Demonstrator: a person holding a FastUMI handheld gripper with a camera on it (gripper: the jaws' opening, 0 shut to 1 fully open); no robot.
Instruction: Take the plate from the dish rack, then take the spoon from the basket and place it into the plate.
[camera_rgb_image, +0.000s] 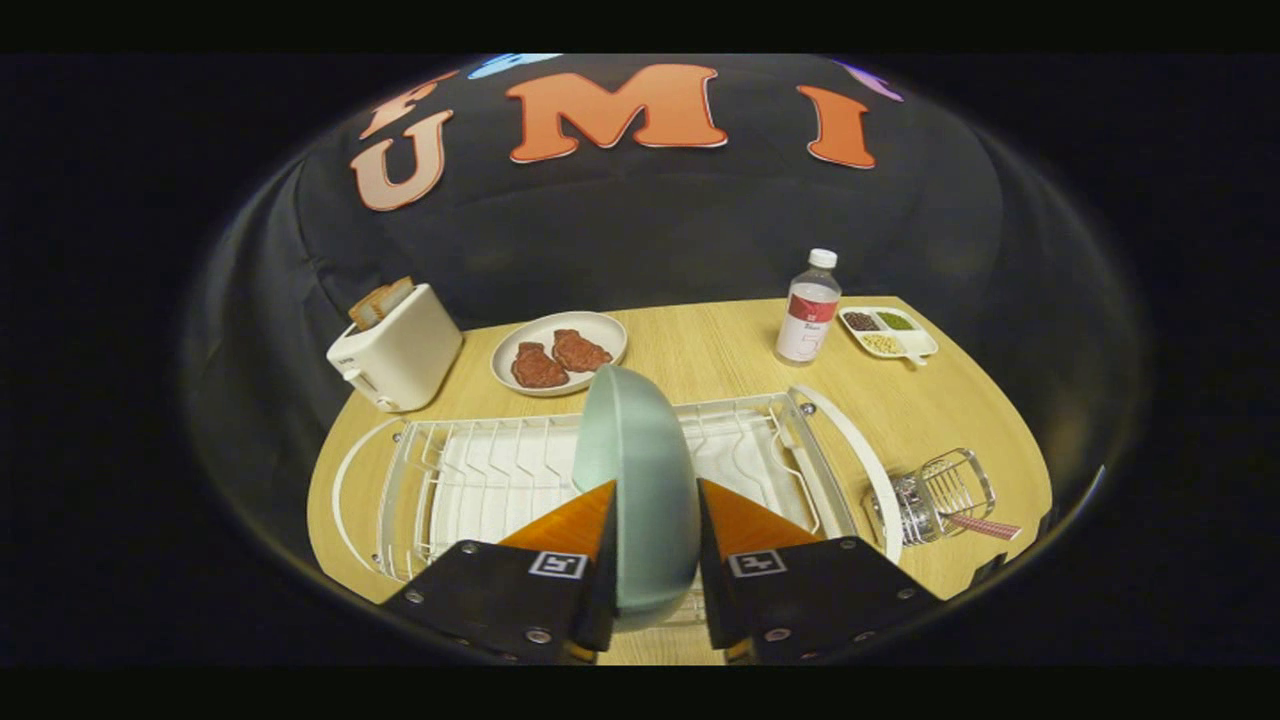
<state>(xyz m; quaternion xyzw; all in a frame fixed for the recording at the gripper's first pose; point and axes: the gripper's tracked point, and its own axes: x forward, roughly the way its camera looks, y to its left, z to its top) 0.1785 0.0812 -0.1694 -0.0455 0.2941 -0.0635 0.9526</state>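
A: Where is the plate (640, 480) now?

B: It stands on its edge in the dish rack (500, 470), directly between the two fingers of the gripper (655, 540). Its long axis runs away from the gripper, toward the far side of the table (720, 350).

A: Is the gripper holding it?

B: The fingers are narrowed to the plate's thickness, one on each face. They seem to press on it, but I cannot see the contact clearly.

A: And the spoon?

B: To the right of the rack lies a wire basket (940, 495), and a handle (985, 527) sticks out of it, probably the spoon. Further back, another plate (558, 352) carries two brown pieces of food, and a divided tray (888, 332) holds small portions.
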